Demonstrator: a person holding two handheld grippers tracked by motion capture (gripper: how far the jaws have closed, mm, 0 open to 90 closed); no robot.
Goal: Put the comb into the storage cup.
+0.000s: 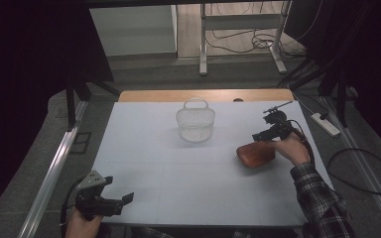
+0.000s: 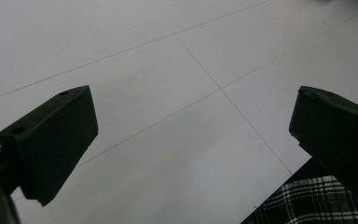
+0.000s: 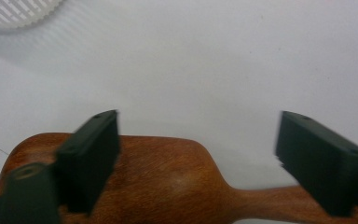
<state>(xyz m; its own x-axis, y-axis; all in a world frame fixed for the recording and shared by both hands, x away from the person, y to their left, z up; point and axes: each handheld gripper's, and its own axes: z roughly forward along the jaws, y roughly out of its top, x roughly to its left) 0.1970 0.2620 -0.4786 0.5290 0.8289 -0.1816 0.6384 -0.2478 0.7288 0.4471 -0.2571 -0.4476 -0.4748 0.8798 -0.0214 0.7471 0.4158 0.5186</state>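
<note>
- With its jaws standing apart, the right gripper (image 3: 196, 154) straddles the wooden scoop (image 3: 168, 182); no pad presses on the wood, so nothing is held yet.
- Bowl of the scoop sits under the left-hand jaw as the right gripper view shows it, and the thin handle runs toward the other jaw.
- Risk: closing here looks off-centre. One pad would land on the rounded bowl, the other near the narrow neck, so the scoop could twist or squirt out.
- Risk: smooth curved wood, a poor bite.
- Beyond the jaw tips: bare table (image 3: 242, 65), then the white basket (image 1: 195, 123), well apart.
- Left gripper (image 1: 110, 202): jaws wide, nothing between, over the table's near edge.
</note>
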